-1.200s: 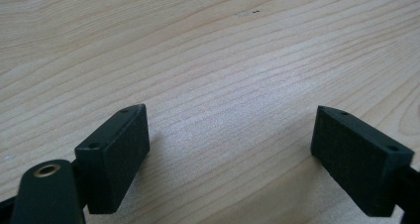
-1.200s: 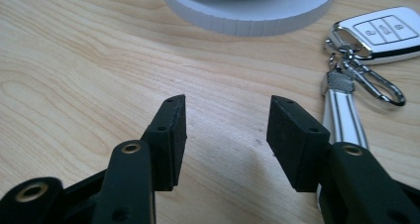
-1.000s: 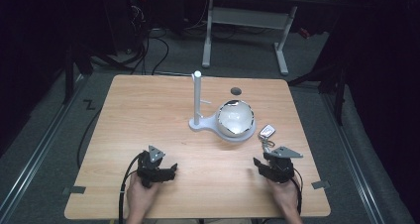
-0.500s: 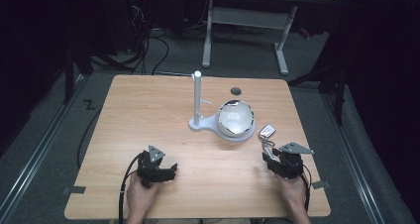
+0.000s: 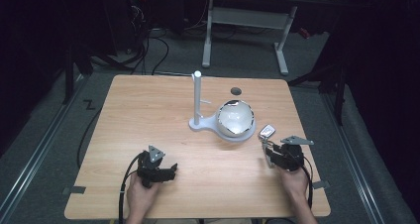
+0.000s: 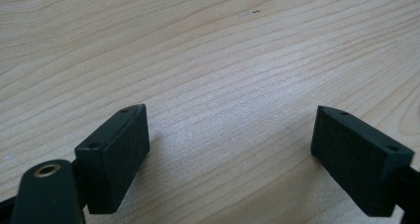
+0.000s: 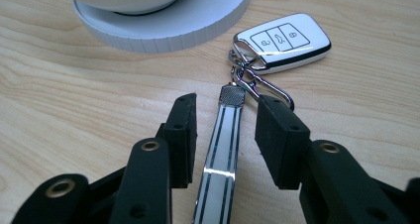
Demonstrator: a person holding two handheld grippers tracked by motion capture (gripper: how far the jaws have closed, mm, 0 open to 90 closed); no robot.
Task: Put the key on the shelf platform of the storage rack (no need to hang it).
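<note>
Left tool (image 5: 166, 170): low over the near left part of the surface (image 5: 148, 115), held in a hand (image 5: 141, 196); jaws spread wide in the left gripper view, just bare wood grain between them.
Right tool (image 7: 225, 130): near the right edge, gripped by the other hand (image 5: 295, 182); jaws partly apart, sitting either side of the strap, not pinching it as far as can be seen.
Strap (image 7: 220, 154): silver with dark stripes, lying flat on the wood, running up between the right jaws to a metal clip.
Key fob (image 7: 282, 40): white with chrome trim, three buttons, clipped to the strap's far end, resting just beside the white base.
White stand (image 5: 198, 102): upright post on a flat base, about mid-surface.
Bowl (image 5: 236, 119): white, round, sitting on the round end of that base, right next to the fob.
Dark round spot (image 5: 236, 90): on the surface beyond the bowl, can't tell what exactly.
</note>
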